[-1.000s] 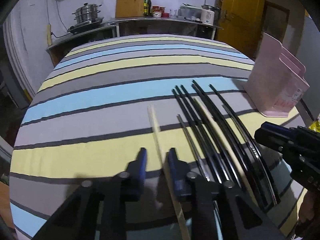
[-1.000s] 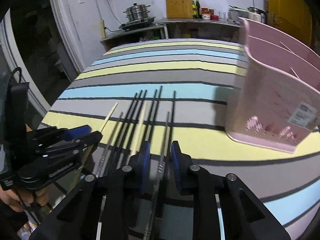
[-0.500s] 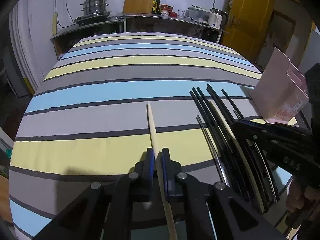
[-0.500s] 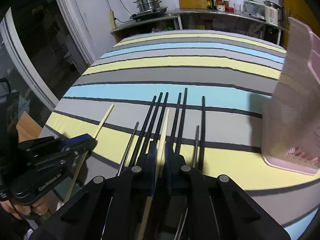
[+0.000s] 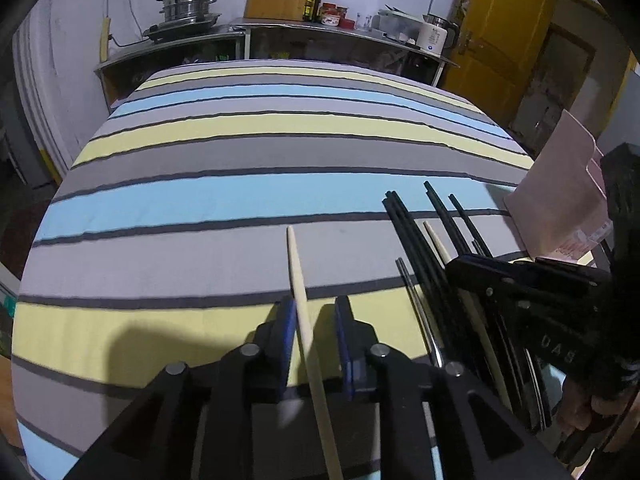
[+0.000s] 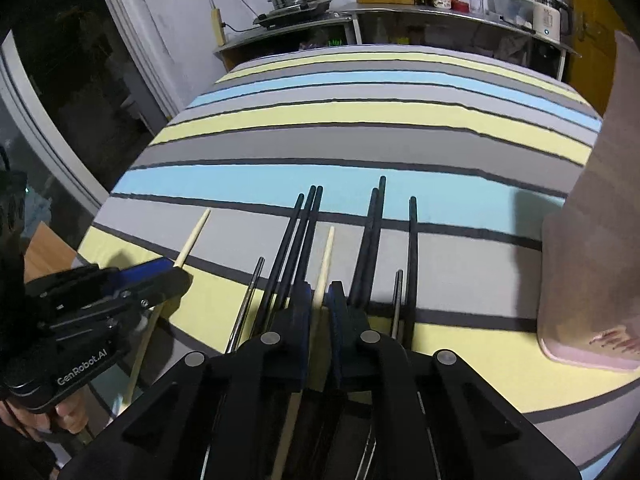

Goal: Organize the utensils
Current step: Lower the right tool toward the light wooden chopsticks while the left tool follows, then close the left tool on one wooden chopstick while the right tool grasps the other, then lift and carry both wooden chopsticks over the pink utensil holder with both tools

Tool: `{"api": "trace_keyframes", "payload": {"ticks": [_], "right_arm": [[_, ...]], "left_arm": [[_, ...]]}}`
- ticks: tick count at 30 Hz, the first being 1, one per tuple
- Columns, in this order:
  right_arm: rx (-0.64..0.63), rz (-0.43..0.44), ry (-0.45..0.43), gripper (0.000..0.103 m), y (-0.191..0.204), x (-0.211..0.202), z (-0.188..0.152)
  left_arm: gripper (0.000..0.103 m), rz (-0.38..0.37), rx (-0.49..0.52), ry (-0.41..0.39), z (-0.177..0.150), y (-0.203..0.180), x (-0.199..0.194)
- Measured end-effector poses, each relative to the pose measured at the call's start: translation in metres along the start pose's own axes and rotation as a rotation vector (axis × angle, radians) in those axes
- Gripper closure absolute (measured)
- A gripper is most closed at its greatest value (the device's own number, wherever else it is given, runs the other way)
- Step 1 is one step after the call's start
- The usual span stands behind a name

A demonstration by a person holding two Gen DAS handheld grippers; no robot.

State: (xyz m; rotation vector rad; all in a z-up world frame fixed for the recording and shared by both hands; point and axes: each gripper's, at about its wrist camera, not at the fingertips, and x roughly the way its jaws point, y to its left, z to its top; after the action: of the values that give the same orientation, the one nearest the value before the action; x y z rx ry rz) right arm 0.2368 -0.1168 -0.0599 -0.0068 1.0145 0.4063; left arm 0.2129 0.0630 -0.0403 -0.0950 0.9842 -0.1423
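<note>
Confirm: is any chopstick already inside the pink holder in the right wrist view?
Cannot tell: the pink holder shows only its outer wall at the frame's right edge, so its inside is out of sight.

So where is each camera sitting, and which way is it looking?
Left wrist: sits on the left gripper, looking down along its opening fingers at the lone wooden chopstick between them; the right gripper and fingers of a hand show at right.
Right wrist: sits on the right gripper, closing on a wooden chopstick among black chopsticks; the left gripper shows at left.
Shared: striped tablecloth, pink holder, chopsticks, kitchen counter behind.
</note>
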Motion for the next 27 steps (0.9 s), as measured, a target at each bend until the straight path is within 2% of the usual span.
{"api": "trace_keyframes", "payload": {"ticks": [4, 7, 12, 18, 27], "right_arm": [[-0.015, -0.034, 0.018, 0.095, 0.003, 0.005, 0.008], [-0.033, -0.047, 0.028, 0.095, 0.005, 0.008, 0.013], [-0.013, -0.013, 0.024, 0.095, 0.005, 0.005, 0.016], [-0.008, 0.014, -0.033, 0.095, 0.004, -0.025, 0.016], [-0.006, 0.023, -0.141, 0.096, 0.006, -0.088, 0.015]], "left_arm": [[0.083, 0.014, 0.016, 0.007, 0.007, -0.002, 0.006], [0.094, 0.046, 0.032, 0.009, 0.011, -0.003, 0.009], [0.097, 0.013, 0.003, 0.01, 0.018, 0.003, 0.007], [0.097, -0.021, 0.01, -0.046, 0.024, -0.001, -0.023], [0.097, -0.076, 0.057, -0.152, 0.035, -0.017, -0.089]]}}
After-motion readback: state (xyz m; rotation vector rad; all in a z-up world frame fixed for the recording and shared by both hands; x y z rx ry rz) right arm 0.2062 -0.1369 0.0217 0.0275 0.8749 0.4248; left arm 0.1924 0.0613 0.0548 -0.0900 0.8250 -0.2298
